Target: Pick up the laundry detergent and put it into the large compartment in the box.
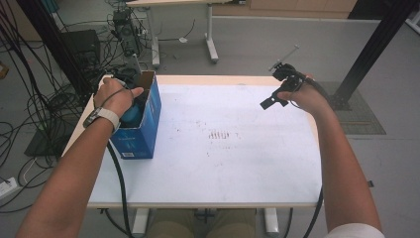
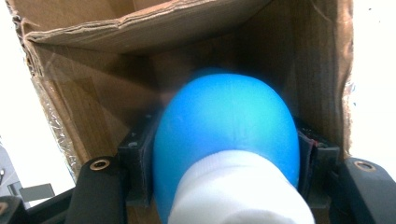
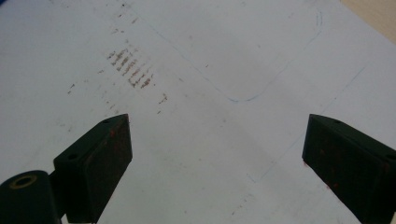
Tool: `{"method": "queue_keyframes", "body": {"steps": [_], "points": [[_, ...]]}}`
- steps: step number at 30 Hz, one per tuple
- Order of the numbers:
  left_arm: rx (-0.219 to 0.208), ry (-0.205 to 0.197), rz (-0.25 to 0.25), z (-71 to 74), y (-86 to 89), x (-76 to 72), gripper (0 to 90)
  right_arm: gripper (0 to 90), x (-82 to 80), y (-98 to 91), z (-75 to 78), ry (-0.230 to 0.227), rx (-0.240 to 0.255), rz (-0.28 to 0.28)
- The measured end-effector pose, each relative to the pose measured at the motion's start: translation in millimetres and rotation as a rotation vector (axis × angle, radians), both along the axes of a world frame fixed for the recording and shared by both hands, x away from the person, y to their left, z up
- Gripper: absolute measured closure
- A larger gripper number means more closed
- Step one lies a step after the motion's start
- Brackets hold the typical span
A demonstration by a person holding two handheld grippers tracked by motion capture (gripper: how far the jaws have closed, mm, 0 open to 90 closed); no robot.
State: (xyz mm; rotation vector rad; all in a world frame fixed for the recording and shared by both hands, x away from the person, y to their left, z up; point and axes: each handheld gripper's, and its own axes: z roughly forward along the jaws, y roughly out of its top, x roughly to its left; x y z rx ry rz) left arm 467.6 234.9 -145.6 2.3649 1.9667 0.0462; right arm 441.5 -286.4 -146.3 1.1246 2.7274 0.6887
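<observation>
- Left gripper (image 2: 224,154) reaching into open top of blue cardboard box (image 1: 147,116), clamped on a blue ball-shaped thing (image 2: 226,126) with a white lower part (image 2: 240,191); both jaws pressed against its sides in left gripper view.
- Blue thing sitting inside the box, brown cardboard walls (image 2: 84,88) close around it, a folded flap (image 2: 140,28) above.
- In high view, left hand (image 1: 116,96) over the box opening, blue thing (image 1: 131,115) just visible under the hand; watch (image 1: 105,115) on that wrist.
- Box standing upright on left part of the white table (image 1: 223,163), near the far left corner, barcode label on its near face.
- Right gripper (image 1: 278,94) held above far right corner of the table, well apart from the box, jaws wide apart and holding nothing.
- In right gripper view, right gripper (image 3: 215,163) looking down on bare white tabletop (image 3: 224,56); both black pads with reddish flecks.
- Patch of brown smudges (image 1: 220,135) near table centre, also seen at upper left in right gripper view (image 3: 130,70); faint blue pen line (image 3: 261,88) curving on the surface there.
- Cable (image 1: 119,188) trailing from left gripper down past near table edge.
- Grey floor beyond the table, tangle of cables (image 1: 29,99) at left, black posts at both sides, legs of another table (image 1: 210,39) farther back.
</observation>
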Motion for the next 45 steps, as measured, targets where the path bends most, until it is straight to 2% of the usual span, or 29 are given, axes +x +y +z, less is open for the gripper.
{"method": "queue_keyframes", "body": {"steps": [28, 45], "points": [[-0.004, -0.010, 0.001, -0.7, 1.2, -1.2, 37.0, 8.2, -0.6, -1.9, 0.7, 0.000, 0.003, -0.007], [-0.005, -0.003, -0.005, -1.1, 0.8, 1.0, 35.9, 8.3, -0.7, -1.3, -0.5, -0.001, 0.002, -0.005]]}}
